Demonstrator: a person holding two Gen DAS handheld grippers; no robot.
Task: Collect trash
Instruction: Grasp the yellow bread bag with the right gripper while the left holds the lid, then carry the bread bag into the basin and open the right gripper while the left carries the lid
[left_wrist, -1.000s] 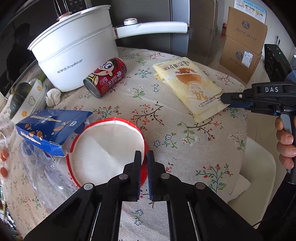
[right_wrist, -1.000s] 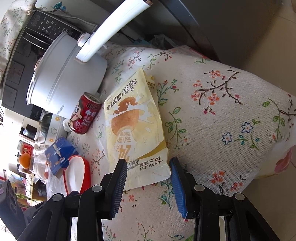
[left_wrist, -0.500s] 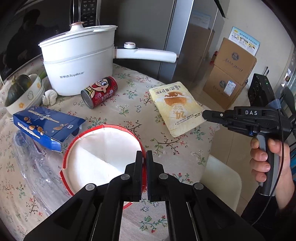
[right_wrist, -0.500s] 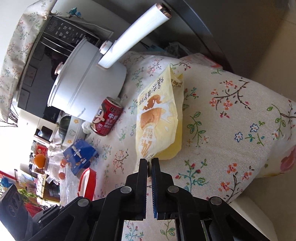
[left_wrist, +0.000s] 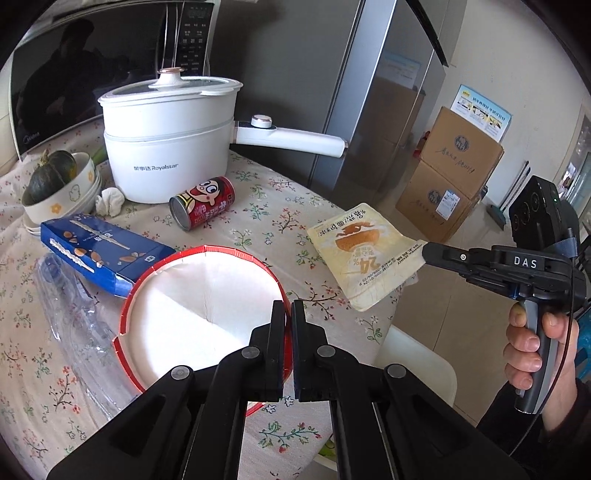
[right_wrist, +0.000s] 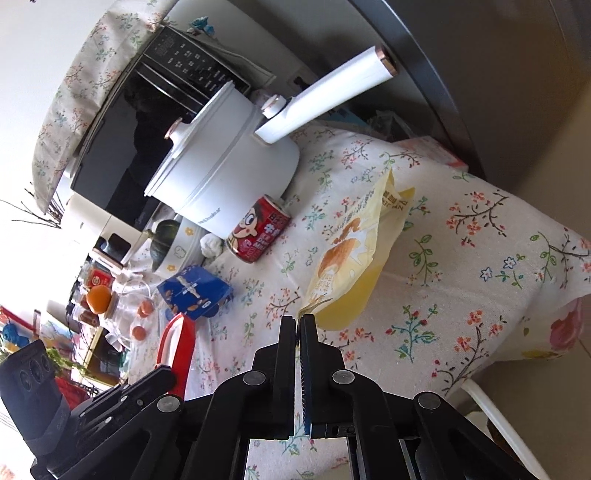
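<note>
The left gripper (left_wrist: 287, 314) has its jaws pinched on the rim of the red paper bowl (left_wrist: 192, 306), tilted off the bench (left_wrist: 266, 218). The right gripper (right_wrist: 298, 321) has its jaws clamped on the yellow snack bag (right_wrist: 351, 251) by a corner, lifting it. Both pieces look secured; the next move likely calls for carrying them to a bin, which is not in view.

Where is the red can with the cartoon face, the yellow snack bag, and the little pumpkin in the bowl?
Red can (left_wrist: 204, 206): left wrist view, on the cartoon face.
Yellow snack bag (left_wrist: 364, 258): left wrist view, middle of its printed front.
Pumpkin (left_wrist: 51, 174): left wrist view, on its dark green skin.
</note>
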